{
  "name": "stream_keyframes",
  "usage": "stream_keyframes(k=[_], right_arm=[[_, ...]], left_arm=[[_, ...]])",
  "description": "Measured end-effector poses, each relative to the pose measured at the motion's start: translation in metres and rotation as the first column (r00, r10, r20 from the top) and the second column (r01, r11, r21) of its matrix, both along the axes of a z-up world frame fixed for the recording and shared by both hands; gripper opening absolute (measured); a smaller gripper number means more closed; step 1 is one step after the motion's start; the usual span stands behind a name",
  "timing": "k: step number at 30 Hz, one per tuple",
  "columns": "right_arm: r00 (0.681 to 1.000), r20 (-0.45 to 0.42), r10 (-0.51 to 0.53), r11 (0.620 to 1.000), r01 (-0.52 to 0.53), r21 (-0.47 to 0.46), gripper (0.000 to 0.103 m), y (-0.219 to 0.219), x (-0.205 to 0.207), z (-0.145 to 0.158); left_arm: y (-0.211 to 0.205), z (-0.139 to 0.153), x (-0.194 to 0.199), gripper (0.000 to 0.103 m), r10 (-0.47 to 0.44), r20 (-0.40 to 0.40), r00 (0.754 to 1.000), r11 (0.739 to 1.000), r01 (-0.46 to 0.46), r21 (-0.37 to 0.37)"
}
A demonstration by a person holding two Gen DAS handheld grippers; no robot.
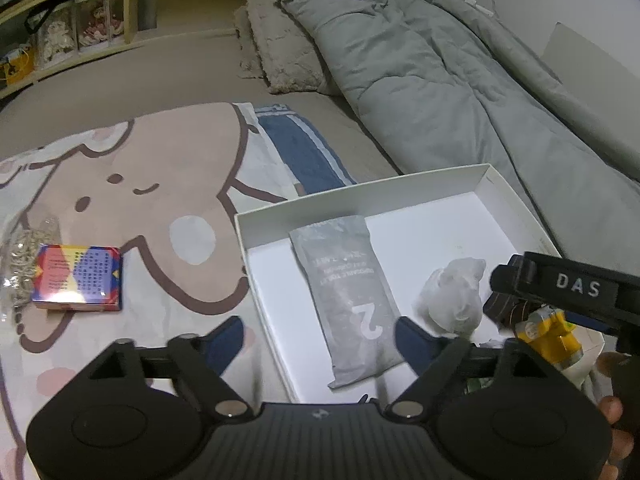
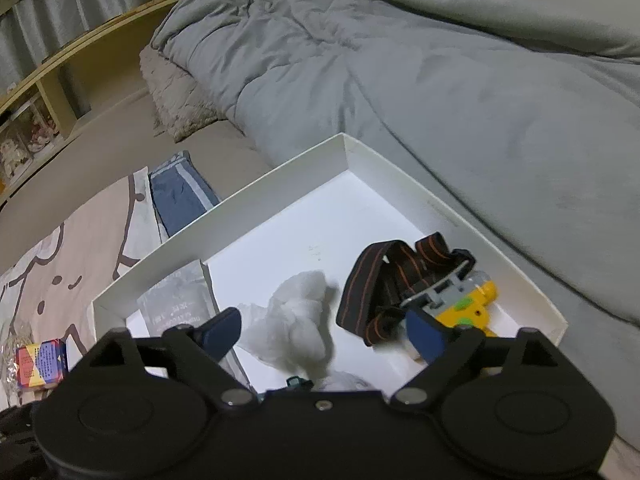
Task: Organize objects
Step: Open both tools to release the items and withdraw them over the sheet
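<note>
A shallow white box (image 1: pixel 360 194) (image 2: pixel 280 172) lies on the bed. In it are a grey sachet (image 1: pixel 352 292) (image 2: pixel 176 304), a crumpled white plastic bag (image 1: pixel 452 296) (image 2: pixel 296 320) and a yellow headlamp with a dark striped strap (image 2: pixel 404 288) (image 1: pixel 548 328). My left gripper (image 1: pixel 320 340) is open and empty above the box's near left edge, over the sachet. My right gripper (image 2: pixel 324 332) is open and empty, low over the plastic bag with the headlamp by its right finger. The right gripper's black body marked DAS (image 1: pixel 576 288) shows in the left wrist view.
A colourful small box (image 1: pixel 78 278) (image 2: pixel 40 362) and a clear bag of beige cord (image 1: pixel 22 264) lie on the cartoon blanket (image 1: pixel 132 184) at left. A folded blue cloth (image 1: pixel 308 148) lies behind the box. A grey duvet (image 2: pixel 400 60) and a fluffy pillow (image 1: pixel 280 48) lie beyond, and wooden shelves (image 1: pixel 80 20) stand at the far left.
</note>
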State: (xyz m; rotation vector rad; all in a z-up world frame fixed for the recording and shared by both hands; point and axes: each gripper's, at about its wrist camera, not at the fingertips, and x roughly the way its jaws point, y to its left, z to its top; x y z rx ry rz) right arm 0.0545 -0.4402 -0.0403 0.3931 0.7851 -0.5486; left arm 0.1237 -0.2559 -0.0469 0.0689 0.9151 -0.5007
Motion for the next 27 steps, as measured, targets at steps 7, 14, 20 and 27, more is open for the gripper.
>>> stream_keyframes(k=[7, 14, 20, 27], right_arm=[[1.000, 0.005, -0.001, 1.000, 0.001, -0.022, 0.103, 0.003, -0.011, 0.004], [1.000, -0.011, 0.015, 0.999, -0.015, -0.045, 0.103, 0.008, -0.016, 0.003], [0.999, -0.011, 0.037, 0.998, -0.038, -0.057, 0.103, 0.017, -0.016, 0.005], [0.993, -0.003, 0.116, 0.990, -0.115, -0.080, 0.103, 0.038, -0.008, 0.008]], left_arm=[[0.009, 0.009, -0.007, 0.103, 0.042, 0.001, 0.999, 0.999, -0.042, 0.015], [0.026, 0.014, -0.010, 0.103, 0.071, -0.001, 0.997, 0.997, -0.071, 0.027], [0.045, 0.017, -0.007, 0.103, 0.113, 0.006, 0.994, 0.993, -0.113, 0.036], [0.076, 0.018, -0.003, 0.103, 0.168, 0.024, 0.985, 0.984, -0.169, 0.048]])
